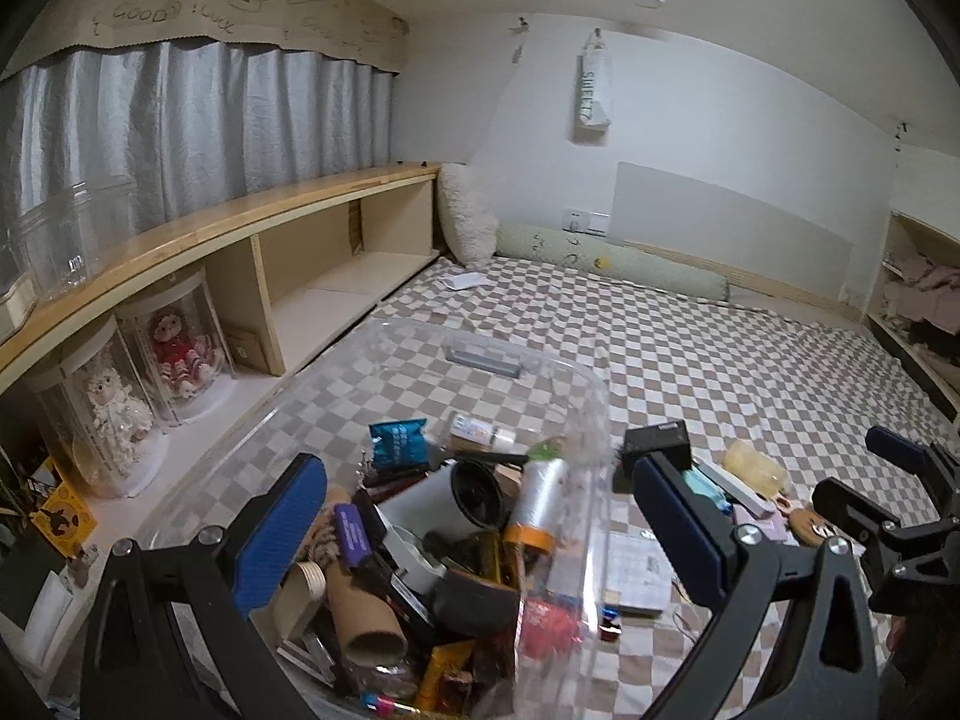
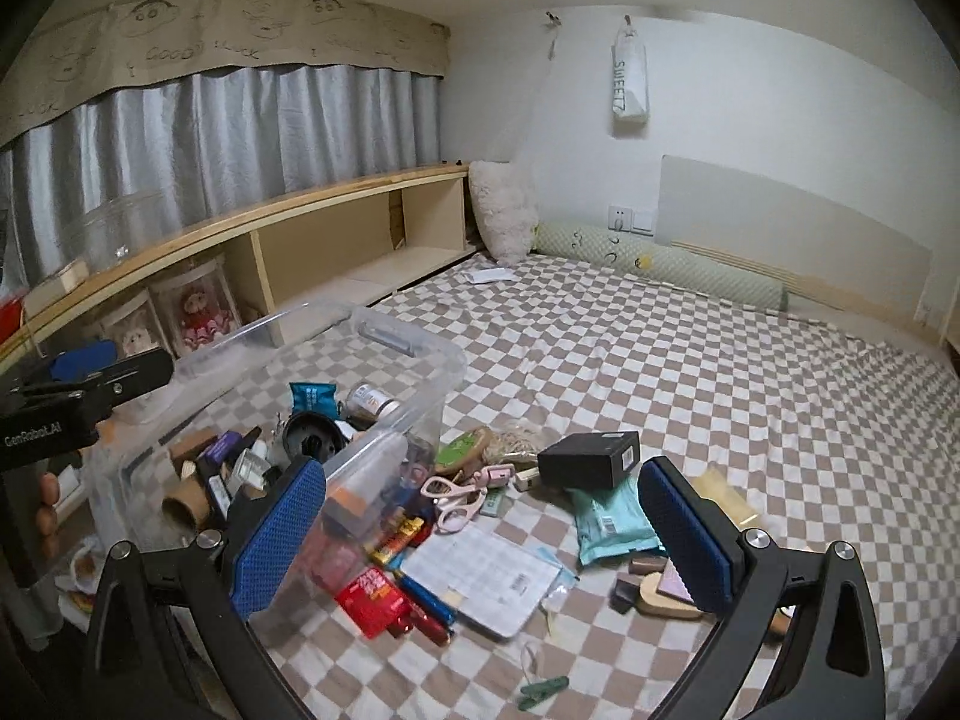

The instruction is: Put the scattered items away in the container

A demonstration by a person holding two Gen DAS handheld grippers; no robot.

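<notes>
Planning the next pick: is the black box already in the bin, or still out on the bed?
Out. The black box lies on the checkered bed, right of the clear bin, among other loose items.

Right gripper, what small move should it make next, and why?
Probably lower the open, empty right gripper onto the black box: it lies on the bed outside the clear bin, nearest between the fingers.

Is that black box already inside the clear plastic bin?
No, the black box sits on the checkered blanket to the right of the clear bin, resting partly on a teal packet.
</notes>
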